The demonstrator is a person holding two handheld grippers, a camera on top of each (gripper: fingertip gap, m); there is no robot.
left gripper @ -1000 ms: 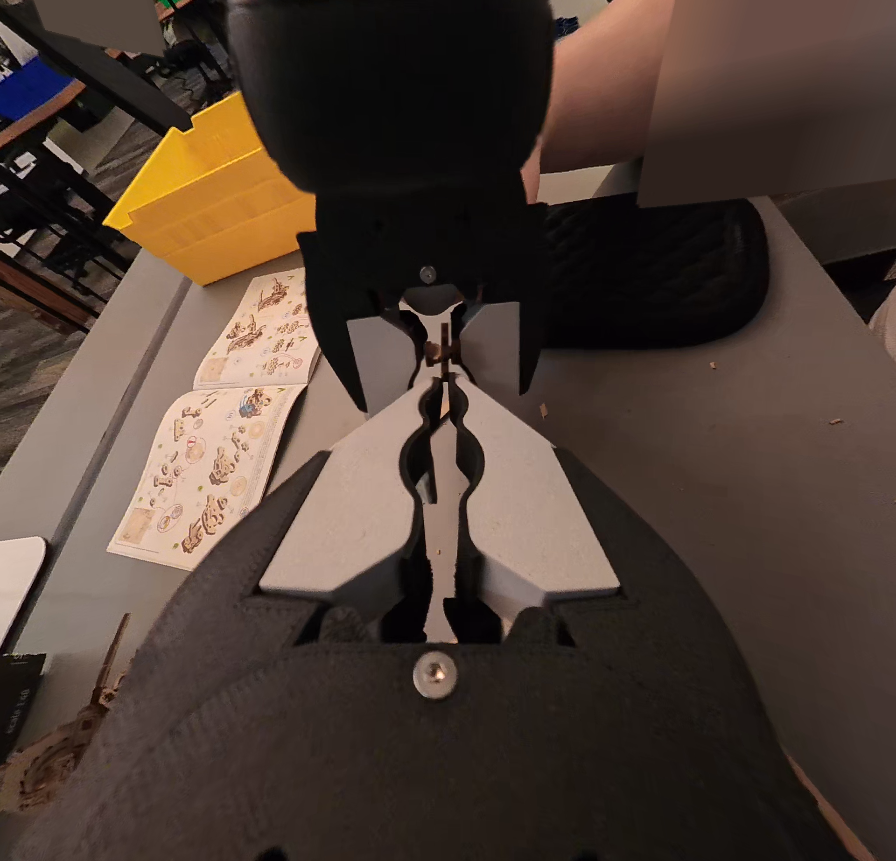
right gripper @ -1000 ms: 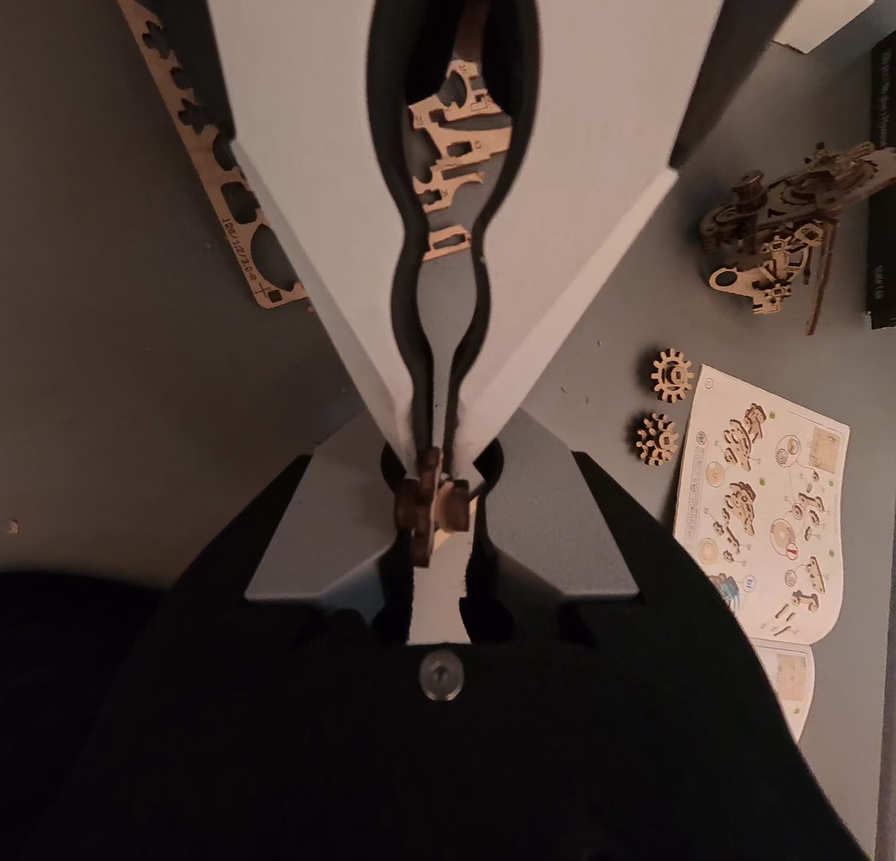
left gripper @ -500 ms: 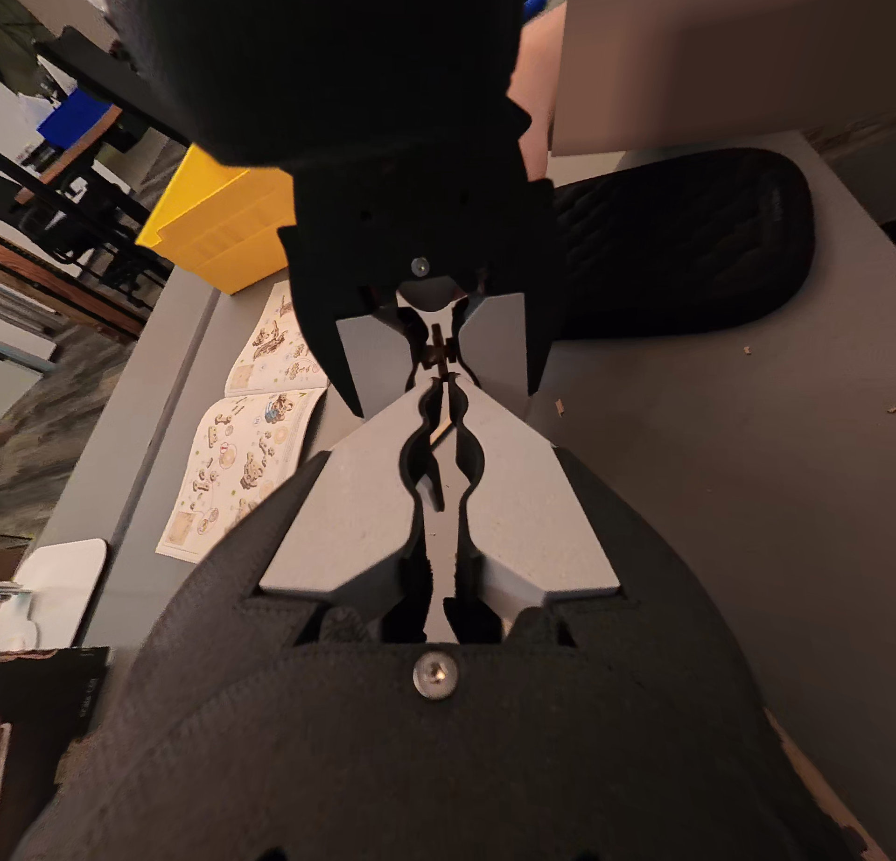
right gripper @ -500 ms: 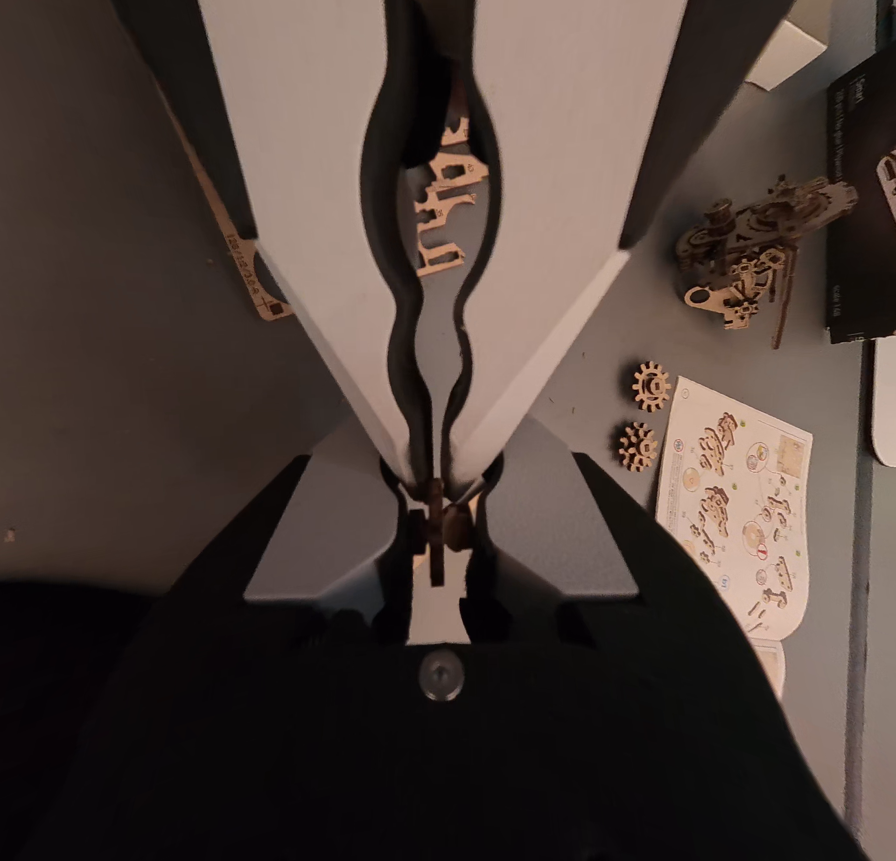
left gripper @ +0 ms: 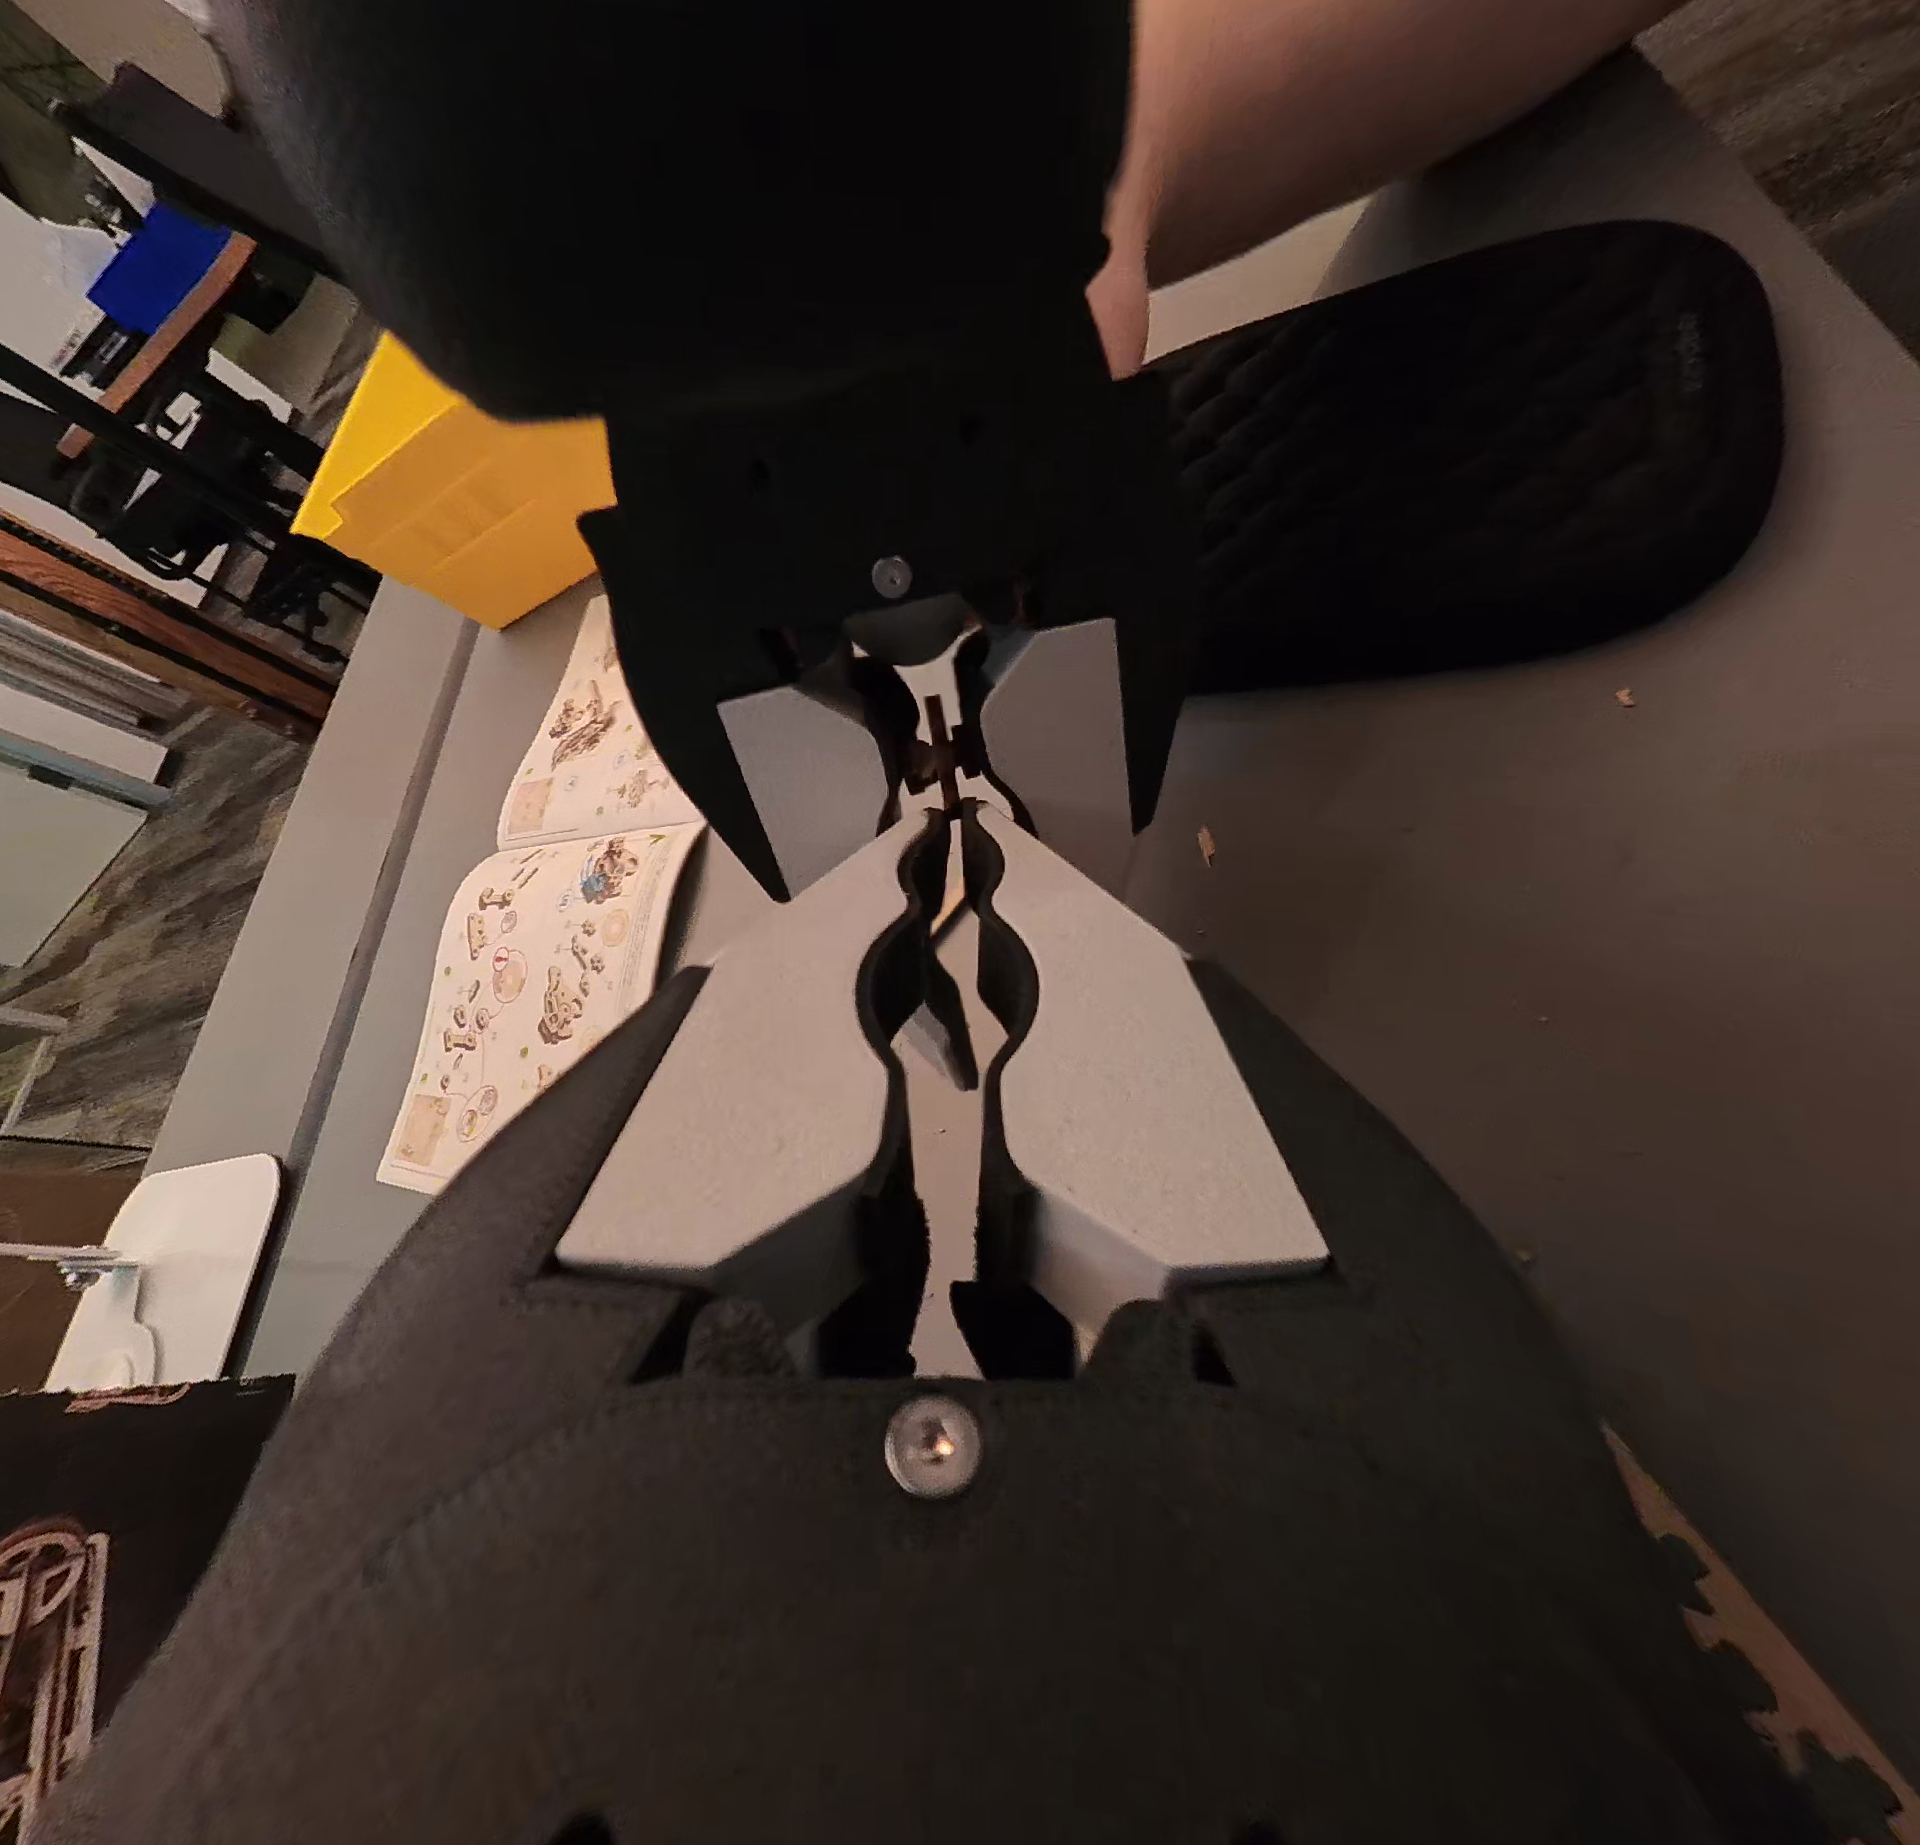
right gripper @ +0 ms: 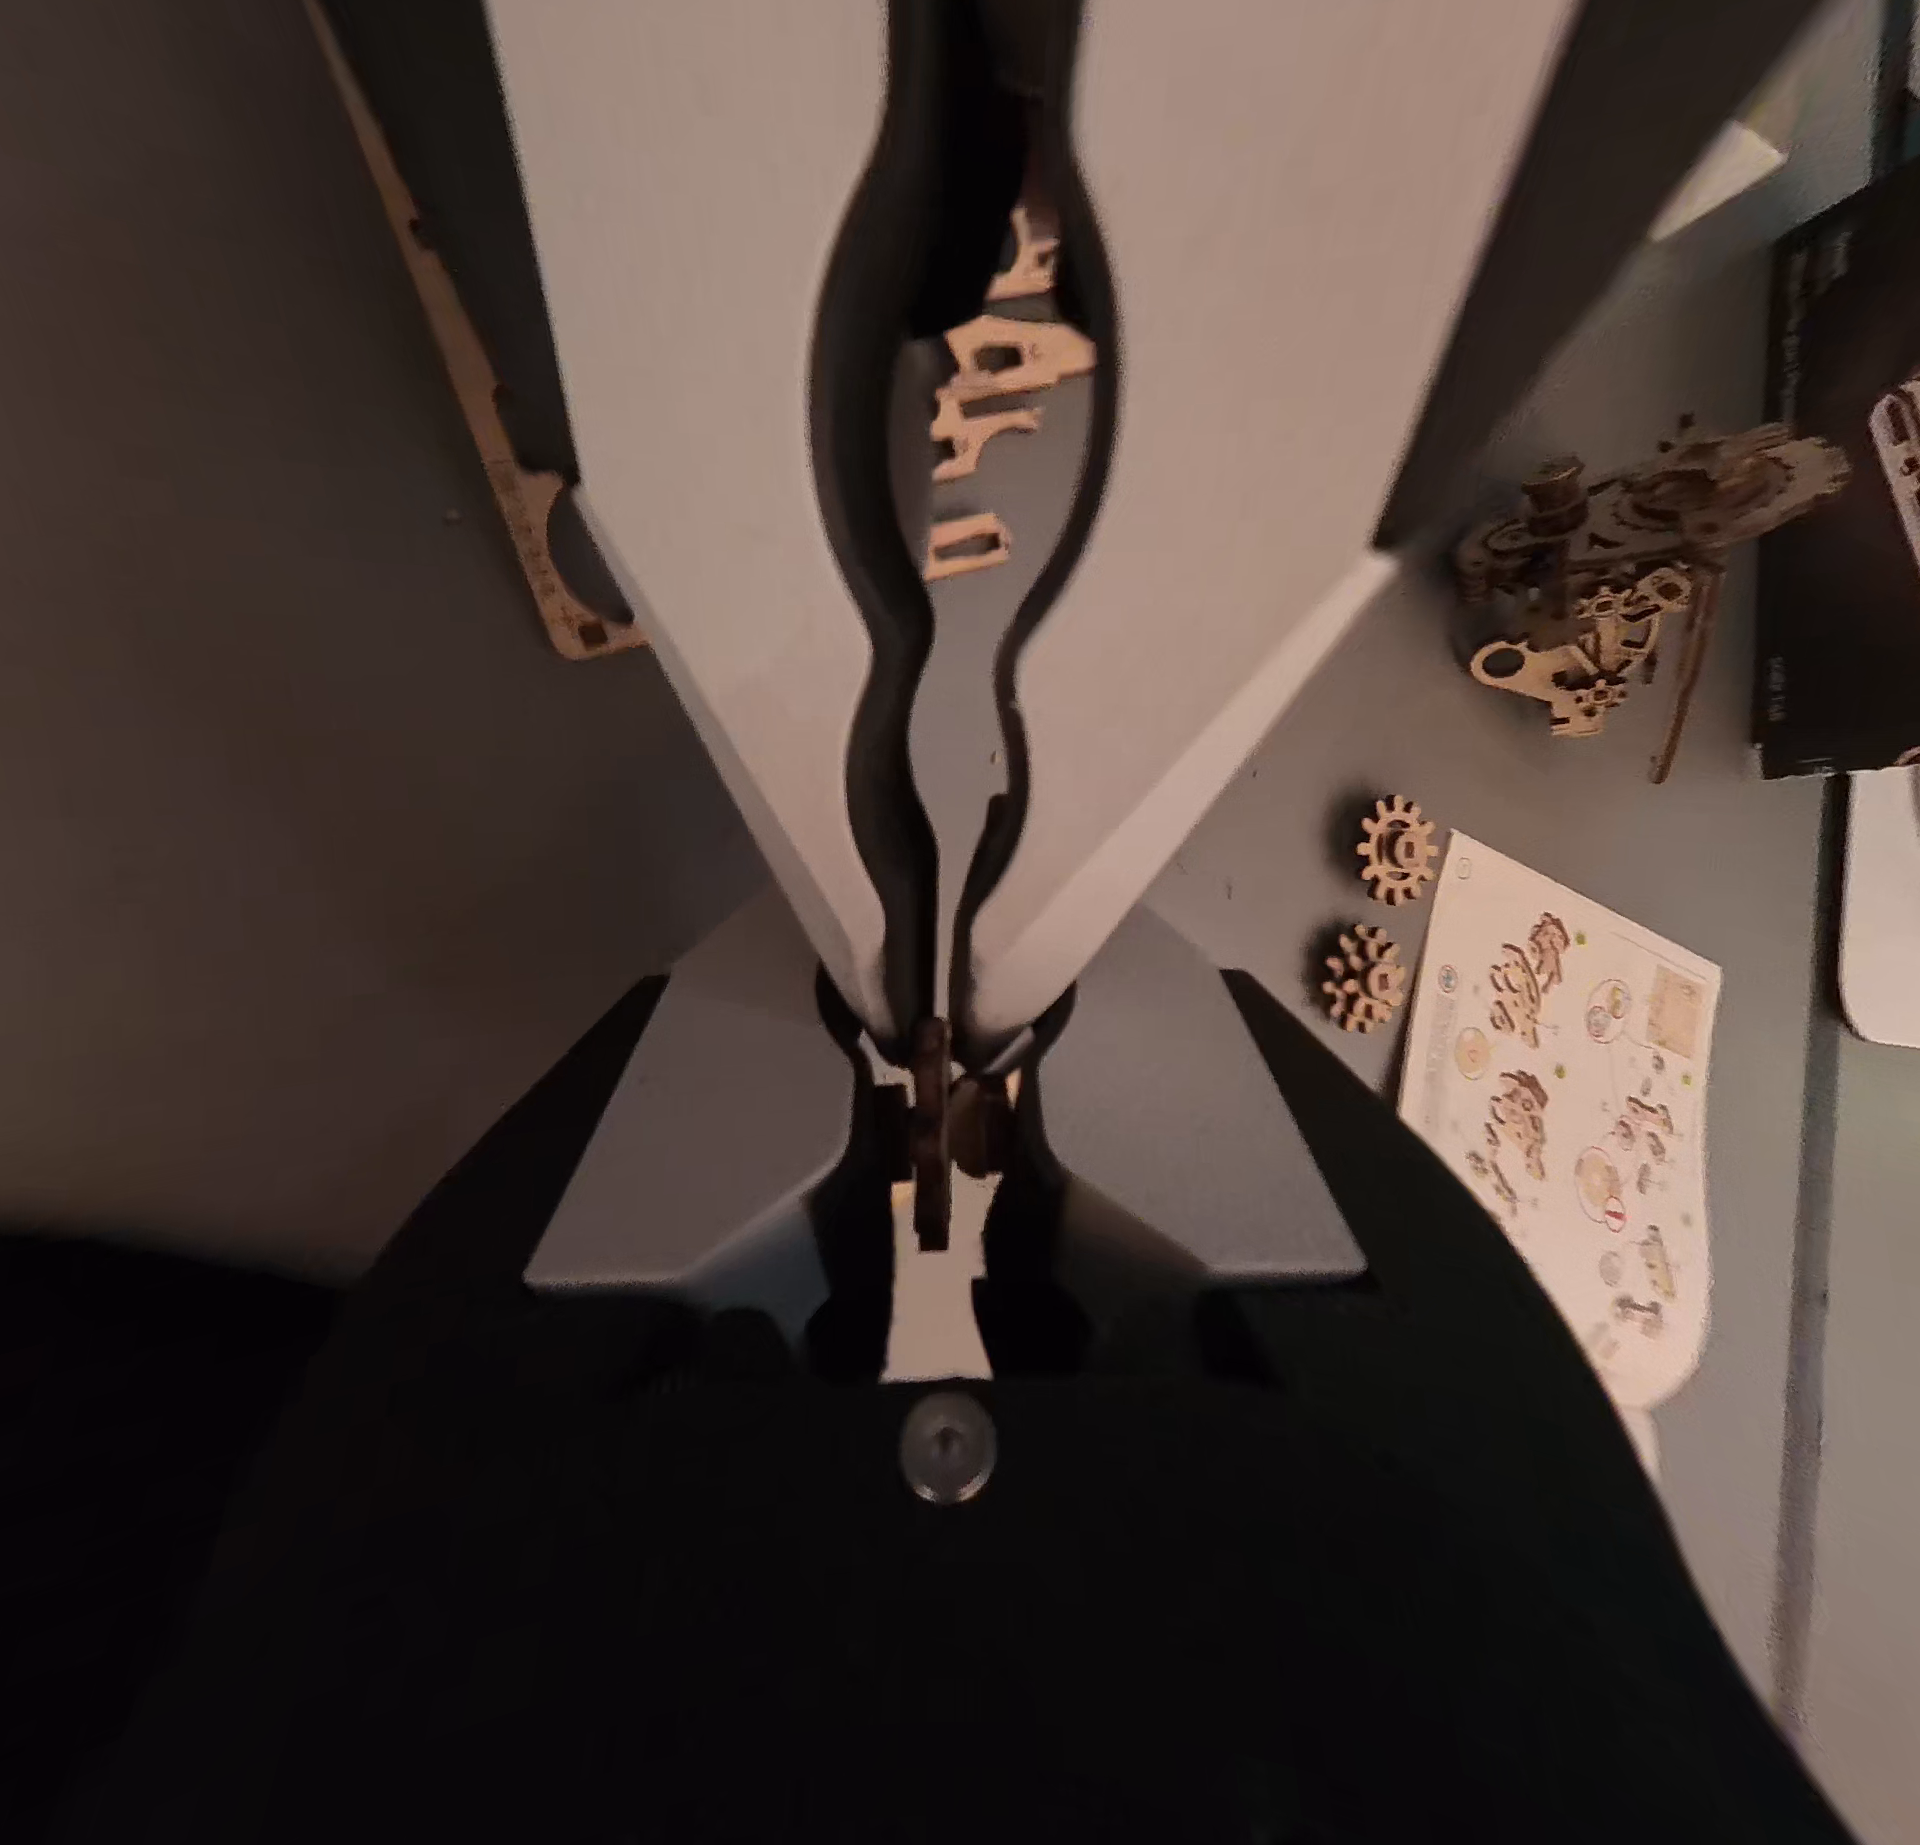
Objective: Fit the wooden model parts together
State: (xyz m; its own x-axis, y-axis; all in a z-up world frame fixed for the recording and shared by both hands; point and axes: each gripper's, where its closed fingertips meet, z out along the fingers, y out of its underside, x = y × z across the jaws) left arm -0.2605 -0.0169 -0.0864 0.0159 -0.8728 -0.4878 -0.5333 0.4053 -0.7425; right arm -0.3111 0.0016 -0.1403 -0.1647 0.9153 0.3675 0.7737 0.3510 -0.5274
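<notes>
A small dark wooden gear piece point(right gripper: 932, 1120) is held in the air, edge-on, with short stubs on both sides. My right gripper point(right gripper: 935, 1078) is shut on it across the stubs; its fingertips are hidden behind my left gripper. My left gripper point(right gripper: 935, 1021) comes from above, tip to tip, and pinches the piece's upper edge. In the left wrist view my left gripper point(left gripper: 943, 816) is shut at its tips on the thin piece point(left gripper: 938, 756), which sits in my right gripper point(left gripper: 940, 730) facing it.
On the grey table lie two loose gears point(right gripper: 1397, 848), a partly built wooden model point(right gripper: 1621, 559), an instruction booklet point(right gripper: 1558, 1099), a punched wooden sheet point(right gripper: 499, 465) and a black box point(right gripper: 1829, 507). A yellow bin point(left gripper: 447, 507) and black pad point(left gripper: 1455, 465) stand behind. A person's arm point(left gripper: 1351, 81) is above.
Both grippers stayed shut and tip to tip. The wooden piece has turned from part face-on to edge-on in the right wrist view. Both views have shifted as the pair tilted.
</notes>
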